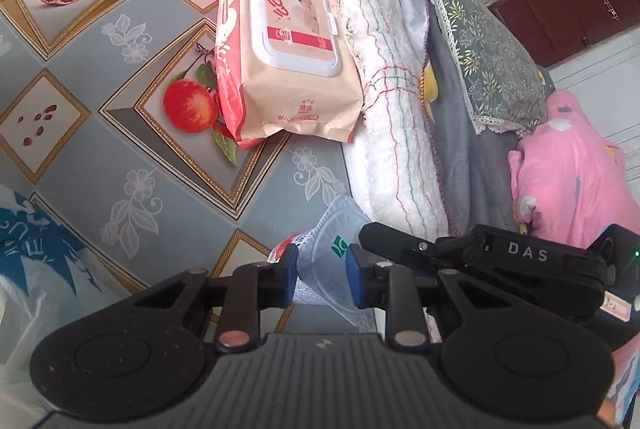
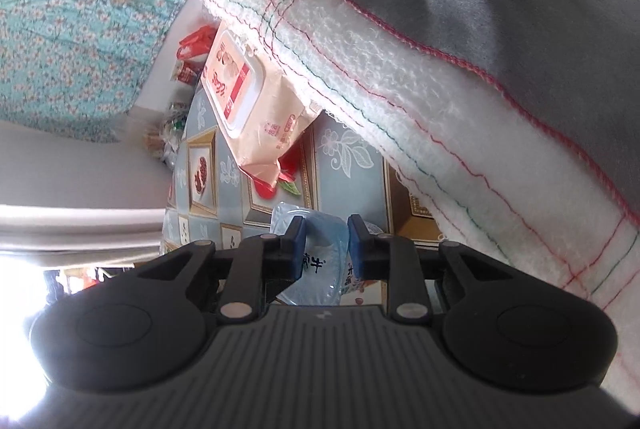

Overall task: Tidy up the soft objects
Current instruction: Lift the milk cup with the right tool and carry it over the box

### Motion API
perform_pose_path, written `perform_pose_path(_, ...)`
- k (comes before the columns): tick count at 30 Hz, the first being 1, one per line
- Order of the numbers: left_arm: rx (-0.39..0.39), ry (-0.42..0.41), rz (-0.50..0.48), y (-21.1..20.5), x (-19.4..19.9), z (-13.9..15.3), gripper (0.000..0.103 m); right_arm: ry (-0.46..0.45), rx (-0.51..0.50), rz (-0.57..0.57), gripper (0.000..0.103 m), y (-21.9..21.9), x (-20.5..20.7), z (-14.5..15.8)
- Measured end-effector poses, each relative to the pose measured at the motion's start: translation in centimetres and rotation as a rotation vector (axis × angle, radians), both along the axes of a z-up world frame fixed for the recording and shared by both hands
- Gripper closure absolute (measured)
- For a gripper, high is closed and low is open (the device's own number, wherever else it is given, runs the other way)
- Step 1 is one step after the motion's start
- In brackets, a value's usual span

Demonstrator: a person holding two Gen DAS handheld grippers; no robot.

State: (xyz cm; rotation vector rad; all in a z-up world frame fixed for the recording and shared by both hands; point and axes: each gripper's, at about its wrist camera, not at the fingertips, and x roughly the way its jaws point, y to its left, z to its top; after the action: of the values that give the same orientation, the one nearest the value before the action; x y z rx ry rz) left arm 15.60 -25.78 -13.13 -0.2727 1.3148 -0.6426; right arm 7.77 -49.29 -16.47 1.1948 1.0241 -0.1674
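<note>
Wide table under a grey-blue tablecloth printed with framed fruit, spreading ahead and to the left of the left claw. Ahead and to the right, a row of folded soft things packed side by side: a white towel with coloured stitching nearest, a grey blanket touching its far side, a green leafy cushion on the blanket, and a pink garment furthest right. Straight ahead, well apart from the claw, a peach-and-red pack of wet wipes, tilted, its right edge leaning on the towel. Low on the left, a crumpled blue-and-white plastic bag.

Closest in, a clear plastic packet with printed lettering, lifted just above the cloth. Left claw narrowed, blue pads pinching one end. Right claw likewise nearly closed, pinching the other end, directly below the towel's overhanging edge.
</note>
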Motion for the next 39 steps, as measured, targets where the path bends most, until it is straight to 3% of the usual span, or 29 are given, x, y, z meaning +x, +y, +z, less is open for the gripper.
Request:
perform_pose_path(9,-0.031,-0.027,0.016,1.7,-0.3,2.6,0.079,-0.044,0.008,-0.040,0.081,1.1,-0.2,2.5)
perform_pose_path(20,-0.091,-0.061,0.088,8.8,-0.7,9.5,0.078,-0.152,0.028,-0.015,0.081,6.4,0.6,10.0)
perform_pose_path(25,-0.102,-0.065,0.179,14.9,-0.8,12.8,0.078,-0.180,0.082,0.056,0.081,12.8,1.8,13.8)
perform_pose_path(27,-0.095,-0.074,0.223,17.7,-1.0,14.0,0.079,-0.183,0.098,0.074,0.081,14.0,2.1,14.2)
perform_pose_path(34,-0.067,-0.070,0.430,29.4,-2.7,16.4,0.082,-0.164,0.227,0.244,0.081,25.0,5.2,15.6)
perform_pose_path(35,-0.060,-0.068,0.459,30.9,-3.1,16.5,0.083,-0.155,0.244,0.274,0.082,26.8,5.6,15.5)
perform_pose_path(37,-0.083,-0.050,0.497,33.7,-3.7,16.2,0.098,-0.136,0.297,0.344,0.084,30.5,6.5,14.8)
perform_pose_path(39,-0.078,-0.023,0.545,36.0,-4.3,15.4,0.099,-0.117,0.362,0.397,0.084,34.2,7.3,13.8)
